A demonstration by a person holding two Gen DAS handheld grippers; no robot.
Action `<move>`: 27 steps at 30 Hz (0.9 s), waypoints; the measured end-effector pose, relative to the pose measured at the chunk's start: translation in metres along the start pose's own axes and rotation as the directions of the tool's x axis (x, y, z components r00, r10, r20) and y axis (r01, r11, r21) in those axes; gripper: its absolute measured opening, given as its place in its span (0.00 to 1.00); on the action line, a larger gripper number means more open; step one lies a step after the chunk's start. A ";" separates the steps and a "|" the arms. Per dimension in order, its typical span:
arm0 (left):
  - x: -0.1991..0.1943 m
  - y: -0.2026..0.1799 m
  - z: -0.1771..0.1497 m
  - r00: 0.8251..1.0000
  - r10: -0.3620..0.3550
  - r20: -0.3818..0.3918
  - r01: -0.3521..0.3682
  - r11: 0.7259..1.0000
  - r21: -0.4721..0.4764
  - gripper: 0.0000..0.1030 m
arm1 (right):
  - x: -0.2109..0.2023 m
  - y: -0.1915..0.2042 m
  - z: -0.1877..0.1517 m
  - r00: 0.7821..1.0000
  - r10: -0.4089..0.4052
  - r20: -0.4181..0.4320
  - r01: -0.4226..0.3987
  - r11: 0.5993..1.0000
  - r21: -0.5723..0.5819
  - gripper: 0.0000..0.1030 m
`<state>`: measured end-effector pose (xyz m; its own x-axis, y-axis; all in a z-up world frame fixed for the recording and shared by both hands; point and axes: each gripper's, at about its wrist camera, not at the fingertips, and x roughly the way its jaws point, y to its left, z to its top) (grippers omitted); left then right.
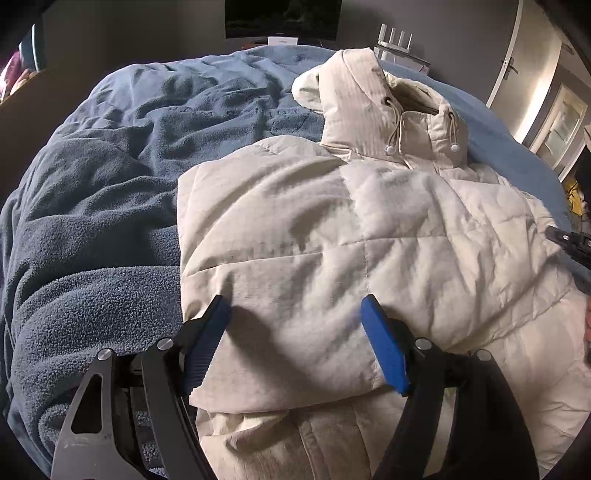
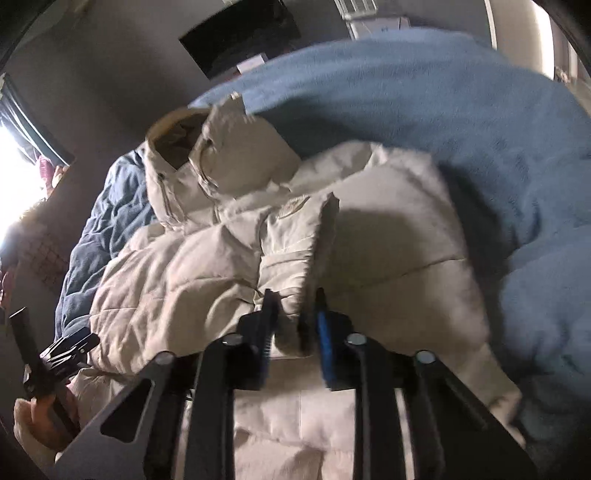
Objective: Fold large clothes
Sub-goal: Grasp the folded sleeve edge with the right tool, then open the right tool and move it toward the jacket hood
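A cream puffer jacket (image 1: 332, 229) with a hood (image 1: 354, 96) lies on a blue fleece blanket (image 1: 92, 221); one side is folded across its chest. My left gripper (image 1: 295, 306) stands open, its blue pads (image 1: 384, 343) resting wide apart on the folded panel near the hem. In the right wrist view my right gripper (image 2: 295, 295) is shut on a bunched sleeve (image 2: 295, 240) of the jacket (image 2: 166, 280), and cream fabric is pinched between the pads. The right gripper's dark tip (image 1: 572, 243) shows at the jacket's right edge.
The blanket (image 2: 480, 129) covers the whole bed. A dark screen (image 1: 282, 18) and a white router (image 1: 395, 40) stand against the far wall, and a door (image 1: 517, 66) is at the right. A hand (image 2: 33, 417) holds the left gripper (image 2: 70, 347).
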<state>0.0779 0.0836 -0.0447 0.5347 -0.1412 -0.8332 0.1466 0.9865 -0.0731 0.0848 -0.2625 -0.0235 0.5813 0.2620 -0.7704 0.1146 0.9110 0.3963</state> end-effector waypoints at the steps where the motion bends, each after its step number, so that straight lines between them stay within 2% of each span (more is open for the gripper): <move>1: -0.002 0.000 -0.001 1.000 -0.004 0.006 0.004 1.000 -0.002 0.70 | -0.008 0.002 -0.002 1.000 -0.003 0.013 0.003 1.000 -0.010 0.15; 5: -0.009 -0.001 -0.003 0.999 -0.015 0.032 0.015 1.000 0.003 0.73 | -0.045 0.012 -0.016 0.998 -0.031 0.062 0.035 0.996 -0.077 0.15; 8: -0.009 -0.006 -0.004 1.000 -0.012 0.028 0.012 1.000 0.025 0.73 | -0.054 0.013 -0.026 0.998 -0.044 0.049 0.049 0.994 -0.095 0.15; 12: -0.003 -0.012 -0.005 1.000 0.003 0.006 -0.003 0.999 0.054 0.73 | -0.035 0.004 -0.036 0.995 -0.099 -0.010 0.098 0.991 -0.095 0.15; 16: 0.000 -0.011 -0.006 1.000 0.008 -0.009 -0.007 0.999 0.053 0.74 | -0.017 -0.012 -0.046 0.992 -0.100 -0.075 0.097 0.994 -0.042 0.15; 20: 0.000 -0.012 -0.005 1.000 0.008 -0.006 -0.007 0.998 0.056 0.75 | -0.018 -0.013 -0.044 0.993 -0.096 -0.071 0.094 0.995 -0.037 0.18; 24: 0.000 -0.014 -0.005 1.000 0.004 -0.002 -0.004 0.998 0.061 0.75 | -0.030 -0.002 -0.041 0.989 -0.148 -0.016 0.146 0.986 -0.080 0.22; 26: 0.000 -0.014 -0.005 1.000 0.002 0.000 -0.002 0.998 0.063 0.75 | -0.034 0.005 -0.037 0.977 -0.210 0.032 0.212 0.970 -0.120 0.32; 27: 0.000 -0.015 -0.005 1.000 0.002 0.001 -0.002 0.998 0.063 0.75 | -0.037 0.009 -0.036 0.968 -0.242 0.064 0.249 0.958 -0.141 0.45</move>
<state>0.0717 0.0694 -0.0459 0.5355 -0.1395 -0.8329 0.1981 0.9795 -0.0366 0.0356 -0.2525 -0.0093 0.5863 0.0125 -0.8100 0.1413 0.9830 0.1174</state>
